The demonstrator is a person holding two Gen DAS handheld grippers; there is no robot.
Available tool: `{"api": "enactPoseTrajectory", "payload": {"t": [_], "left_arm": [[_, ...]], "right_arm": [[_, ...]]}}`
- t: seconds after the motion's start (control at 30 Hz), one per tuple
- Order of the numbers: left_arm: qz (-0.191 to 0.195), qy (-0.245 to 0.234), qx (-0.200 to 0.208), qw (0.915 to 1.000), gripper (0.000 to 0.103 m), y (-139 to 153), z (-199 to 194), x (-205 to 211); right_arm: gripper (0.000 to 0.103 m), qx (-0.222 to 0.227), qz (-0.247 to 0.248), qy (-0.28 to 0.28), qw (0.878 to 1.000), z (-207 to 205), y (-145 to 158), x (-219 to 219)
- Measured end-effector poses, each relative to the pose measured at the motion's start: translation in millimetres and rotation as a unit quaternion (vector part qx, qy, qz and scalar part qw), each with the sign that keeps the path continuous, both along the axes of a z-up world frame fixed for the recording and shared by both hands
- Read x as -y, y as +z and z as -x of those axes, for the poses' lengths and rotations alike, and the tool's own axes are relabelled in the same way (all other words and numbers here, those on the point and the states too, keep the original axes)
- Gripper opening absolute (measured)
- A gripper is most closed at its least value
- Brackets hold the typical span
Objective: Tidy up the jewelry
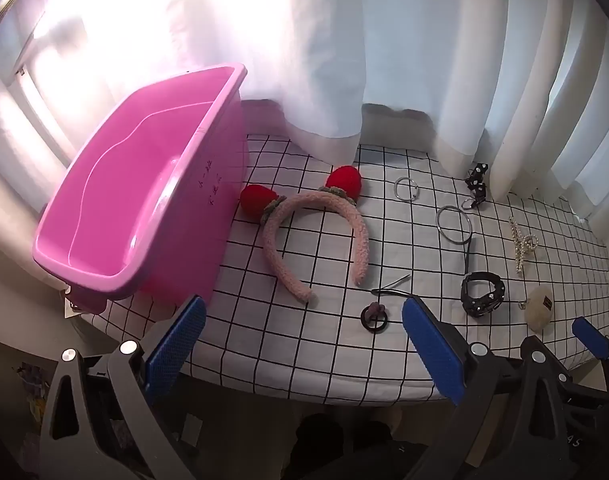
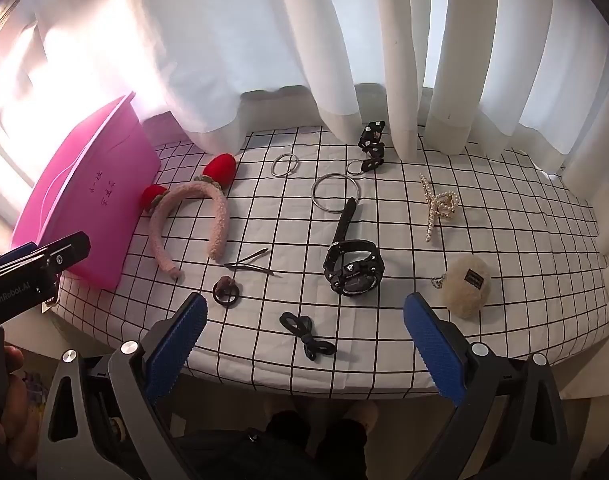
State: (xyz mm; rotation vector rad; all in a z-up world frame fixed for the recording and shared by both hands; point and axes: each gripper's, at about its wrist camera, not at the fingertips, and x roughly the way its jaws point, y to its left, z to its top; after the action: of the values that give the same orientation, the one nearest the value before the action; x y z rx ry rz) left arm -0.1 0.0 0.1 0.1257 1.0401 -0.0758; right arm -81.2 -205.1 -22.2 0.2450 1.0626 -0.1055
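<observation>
Left wrist view shows the left gripper (image 1: 304,344) hanging just above the near edge of the table (image 1: 264,360), its blue pads spread wide with nothing between them. The checked cloth drops away directly under the fingers, so the gripper stands at the table's lip. Ahead and to its left the pink bin (image 1: 136,200) sits empty, its near corner overhanging the table edge and its long wall closing that side. White curtains (image 1: 384,60) shut off the far edge. Straight ahead of the open jaws lies the pink headband (image 1: 316,236) with red strawberry ears, one ear touching the bin wall. Just past the right pad is a small dark hair tie (image 1: 373,316), with a thin hairpin (image 1: 392,286) beyond it. Bare cloth lies between the pads and the headband.

Right wrist view has the right gripper (image 2: 304,344) likewise at the near table edge, jaws fully apart and holding nothing. Between its pads, close ahead, lies a black bow-shaped tie (image 2: 306,334). Beyond that sits the black watch (image 2: 354,270), its strap reaching up to a large metal ring (image 2: 335,193). Ahead to the right, near the right pad, is a fluffy cream pompom (image 2: 466,282); farther off lies the pearl claw clip (image 2: 438,206). A smaller ring (image 2: 285,166) and a black studded keychain (image 2: 371,148) rest near the curtain hem. The left gripper's body shows at this view's left edge, beside the bin.
</observation>
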Motion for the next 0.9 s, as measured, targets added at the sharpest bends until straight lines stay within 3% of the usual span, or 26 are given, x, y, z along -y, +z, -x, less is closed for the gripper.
{"api": "enactPoseTrajectory", "payload": {"t": [0.9], "left_arm": [[0.004, -0.002, 0.0, 1.0, 0.097, 2.2, -3.4, 2.2]], "right_arm": [[0.094, 0.0, -0.006, 0.0, 1.0, -1.8, -0.3, 0.1]]}}
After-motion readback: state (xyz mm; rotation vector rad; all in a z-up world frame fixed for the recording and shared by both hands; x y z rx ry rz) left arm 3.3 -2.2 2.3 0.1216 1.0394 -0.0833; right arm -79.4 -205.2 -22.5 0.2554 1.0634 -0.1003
